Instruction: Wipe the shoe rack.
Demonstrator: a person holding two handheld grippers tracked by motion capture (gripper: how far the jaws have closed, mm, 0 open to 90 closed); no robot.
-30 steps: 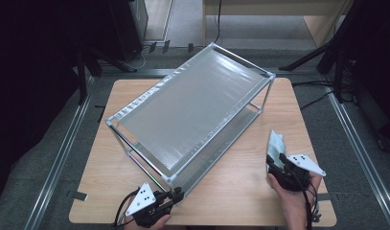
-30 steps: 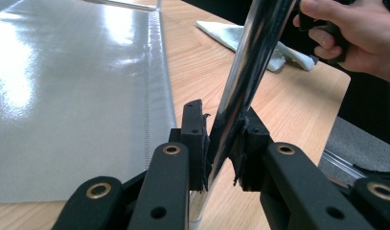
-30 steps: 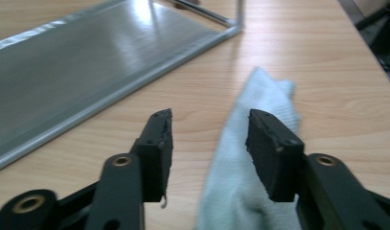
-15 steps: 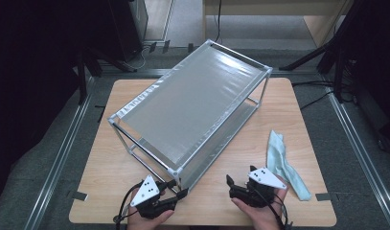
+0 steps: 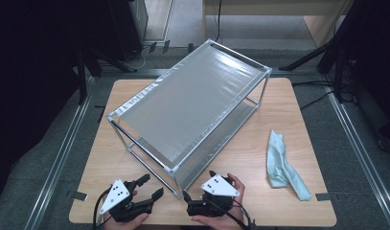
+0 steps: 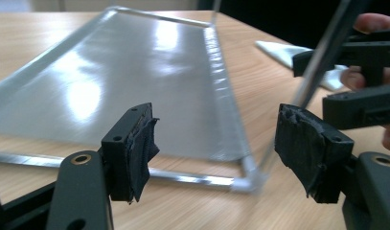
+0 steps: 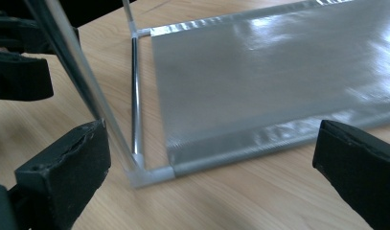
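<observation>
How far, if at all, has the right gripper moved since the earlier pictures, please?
Yes. The right gripper has left the blue cloth at the table's right and swung left to the rack's near corner post, its jaws having just opened, empty.

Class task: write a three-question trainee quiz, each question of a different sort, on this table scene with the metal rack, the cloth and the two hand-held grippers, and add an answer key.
1. True or false: the light blue cloth lies on the top shelf of the rack.
2. Multiple choice: which part of the rack stands nearest both the left gripper and the right gripper? A) the far corner, B) the near corner post, C) the middle of the top shelf.
3. Short answer: is anything held between the fingers of either gripper?

Key:
1. False; it lies on the wooden table, to the right of the rack.
2. B.
3. No; both stand open and empty, having just been opening.
</observation>
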